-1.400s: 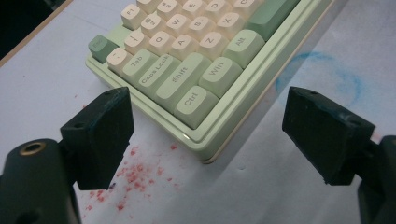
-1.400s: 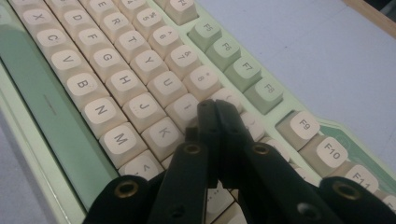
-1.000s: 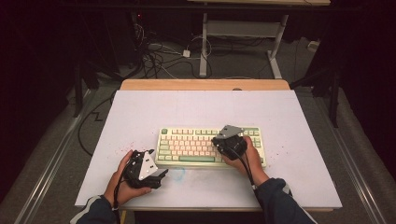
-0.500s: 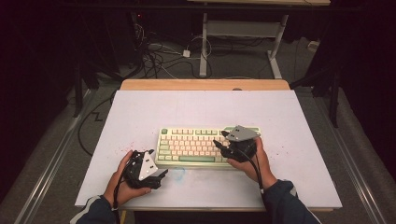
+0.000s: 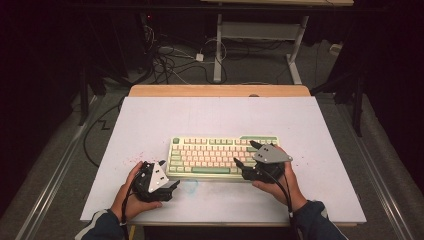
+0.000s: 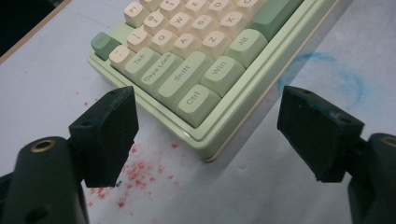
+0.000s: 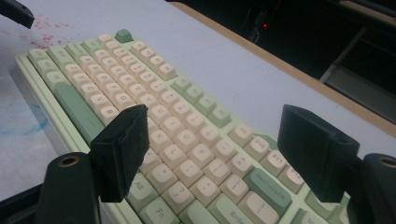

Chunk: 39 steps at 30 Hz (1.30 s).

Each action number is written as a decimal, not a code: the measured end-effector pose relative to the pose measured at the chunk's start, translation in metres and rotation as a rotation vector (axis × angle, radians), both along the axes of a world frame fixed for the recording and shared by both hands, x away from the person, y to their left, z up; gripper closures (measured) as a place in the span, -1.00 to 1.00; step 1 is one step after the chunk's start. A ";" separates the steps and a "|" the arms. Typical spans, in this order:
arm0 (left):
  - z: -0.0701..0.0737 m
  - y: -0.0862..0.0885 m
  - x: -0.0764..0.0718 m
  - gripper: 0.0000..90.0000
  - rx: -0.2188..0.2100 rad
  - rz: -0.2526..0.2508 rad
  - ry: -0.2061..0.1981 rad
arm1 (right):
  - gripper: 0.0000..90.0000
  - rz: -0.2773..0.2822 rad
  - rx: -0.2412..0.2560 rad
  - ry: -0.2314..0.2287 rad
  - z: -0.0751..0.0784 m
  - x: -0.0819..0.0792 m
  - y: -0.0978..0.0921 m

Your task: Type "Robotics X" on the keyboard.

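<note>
Barely begun: keyboard [image 5: 223, 156] at frame centre not yet gripped, left gripper [image 5: 172, 186] wide open at its lower-left corner, right gripper [image 5: 245, 160] wide open, empty, over right-hand keys.

I count one keyboard [image 5: 222, 155] on one white table [image 5: 215, 115], and it's the single object lying there. Two grippers in my hands: the left gripper [image 5: 172, 186] and the right gripper [image 5: 245, 155], each with two black jaws, so four jaws total. On the tabletop I see one blue smudge [image 6: 327, 74] and one patch of red speckles [image 6: 140, 172].
</note>
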State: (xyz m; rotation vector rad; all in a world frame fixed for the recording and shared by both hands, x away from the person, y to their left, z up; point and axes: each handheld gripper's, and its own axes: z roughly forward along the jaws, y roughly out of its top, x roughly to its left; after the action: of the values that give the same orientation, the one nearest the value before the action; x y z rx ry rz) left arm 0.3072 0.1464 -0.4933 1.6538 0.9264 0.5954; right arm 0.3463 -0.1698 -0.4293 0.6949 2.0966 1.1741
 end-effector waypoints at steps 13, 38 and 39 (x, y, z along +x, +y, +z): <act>0.004 0.000 0.000 -0.54 -0.016 0.007 0.006 | -0.49 -0.022 -0.005 -0.043 -0.014 -0.025 -0.027; 0.036 -0.004 0.003 0.93 -0.053 -0.089 0.090 | -0.48 -0.029 -0.059 -0.019 -0.034 -0.052 -0.049; 0.038 -0.006 0.005 0.93 -0.054 -0.084 0.090 | -0.48 -0.029 -0.058 -0.018 -0.033 -0.052 -0.048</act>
State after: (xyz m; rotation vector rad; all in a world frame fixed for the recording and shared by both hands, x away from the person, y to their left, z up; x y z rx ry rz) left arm 0.3125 0.1407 -0.4549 1.6735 0.9250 0.4383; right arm 0.2945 -0.2180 -0.4628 0.6828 2.0902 1.0950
